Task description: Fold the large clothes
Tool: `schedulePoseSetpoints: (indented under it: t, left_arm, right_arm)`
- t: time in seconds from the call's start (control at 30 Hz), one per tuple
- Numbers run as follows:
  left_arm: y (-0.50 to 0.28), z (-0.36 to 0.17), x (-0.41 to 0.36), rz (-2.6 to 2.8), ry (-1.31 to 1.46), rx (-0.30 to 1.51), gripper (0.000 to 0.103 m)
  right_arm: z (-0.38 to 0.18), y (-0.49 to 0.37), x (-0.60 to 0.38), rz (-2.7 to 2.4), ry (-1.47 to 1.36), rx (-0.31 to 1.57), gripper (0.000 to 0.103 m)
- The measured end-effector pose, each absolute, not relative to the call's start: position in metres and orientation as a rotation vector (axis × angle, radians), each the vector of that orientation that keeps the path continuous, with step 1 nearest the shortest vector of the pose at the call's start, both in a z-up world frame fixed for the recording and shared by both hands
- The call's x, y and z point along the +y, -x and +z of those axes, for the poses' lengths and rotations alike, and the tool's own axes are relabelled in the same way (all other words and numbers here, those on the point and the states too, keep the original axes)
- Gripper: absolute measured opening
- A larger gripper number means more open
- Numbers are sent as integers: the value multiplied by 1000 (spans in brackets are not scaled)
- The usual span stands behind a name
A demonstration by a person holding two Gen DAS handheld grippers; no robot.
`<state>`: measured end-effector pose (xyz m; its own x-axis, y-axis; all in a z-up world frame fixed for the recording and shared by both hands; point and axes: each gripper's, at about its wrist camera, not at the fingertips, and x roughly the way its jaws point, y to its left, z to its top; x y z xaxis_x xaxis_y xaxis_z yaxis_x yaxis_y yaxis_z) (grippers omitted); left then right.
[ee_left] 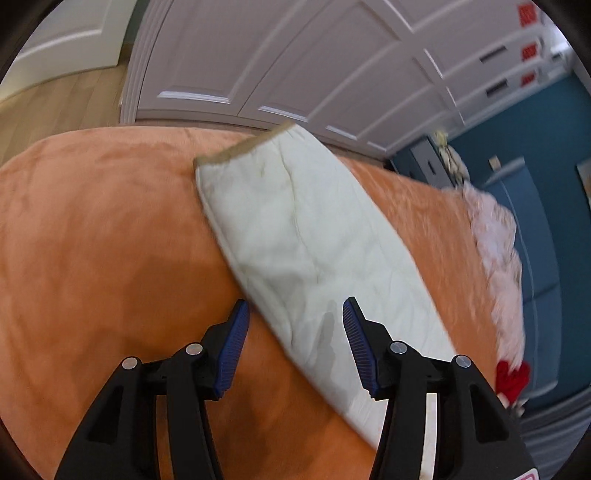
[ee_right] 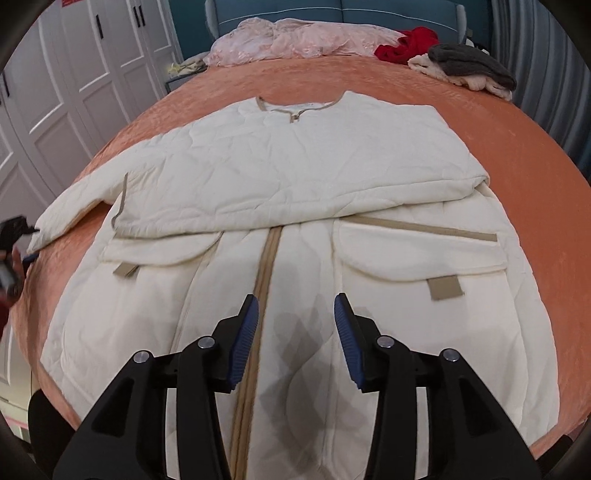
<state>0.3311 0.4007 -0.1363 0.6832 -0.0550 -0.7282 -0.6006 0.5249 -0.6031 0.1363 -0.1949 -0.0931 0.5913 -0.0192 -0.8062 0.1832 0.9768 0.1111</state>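
A cream quilted jacket (ee_right: 295, 173) with tan trim lies front up on the orange bedspread (ee_right: 535, 155). One sleeve is folded across its chest, and the other sleeve (ee_right: 74, 206) stretches out to the left. My right gripper (ee_right: 296, 296) hovers open over the lower front, just right of the tan zipper strip (ee_right: 264, 266), with nothing between its fingers. In the left wrist view, that outstretched sleeve (ee_left: 295, 229) runs diagonally across the bed, its tan cuff (ee_left: 243, 147) at the far end. My left gripper (ee_left: 295, 301) is open above the sleeve's near edge and holds nothing.
Pink bedding (ee_right: 295, 40), a red garment (ee_right: 410, 44) and a grey and cream knit pile (ee_right: 469, 70) lie at the head of the bed by the blue headboard (ee_right: 332, 11). White wardrobe doors (ee_left: 295, 55) stand alongside. Wood floor (ee_left: 55, 99) shows beyond the bed.
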Motion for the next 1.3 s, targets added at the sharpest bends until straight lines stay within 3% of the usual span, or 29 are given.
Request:
schedulePoseSetpoints:
  t: [0.1,0.13,0.17,0.37,0.63,0.77,1.0,1.1,1.13,1.3]
  left_arm:
    - [-341,-137,404,354,1001,767,49]
    - [-348,-134,401,347,968,781,37]
    - [-352,-131,397,332,940,793,6]
    - [-368,-60,360,202,760,719,4]
    - [-357,71,185,-161,466,612,4]
    - [-332,92,85,-316,364,623,5]
    - [-290,40,-58,-484,277,827,10]
    - [-281,2,-94,-508,283,936,26]
    - [-281,-9,-98,-512,296,960,39]
    - [-277,-44,-92,-527,407,1039,50]
  right_arm:
    - [-90,-135,-187,-103,-178,938,43]
    - [-88,-134,-185,-96,-174,935,44]
    - [-86,-133,-183,-91,-170,932,46]
    - [-77,-126,-183,-81,-182,911,49]
    - [-74,-116,-203,-103,-268,891,49]
    - [-70,-110,-219,-119,-288,868,50]
    - [-67,-102,-258,-163,-339,829,53]
    - [-68,-100,-274,-183,-353,819,56]
    - [-68,-100,-279,-189,-357,817,56]
    - [-67,-108,-302,-214,-387,793,60]
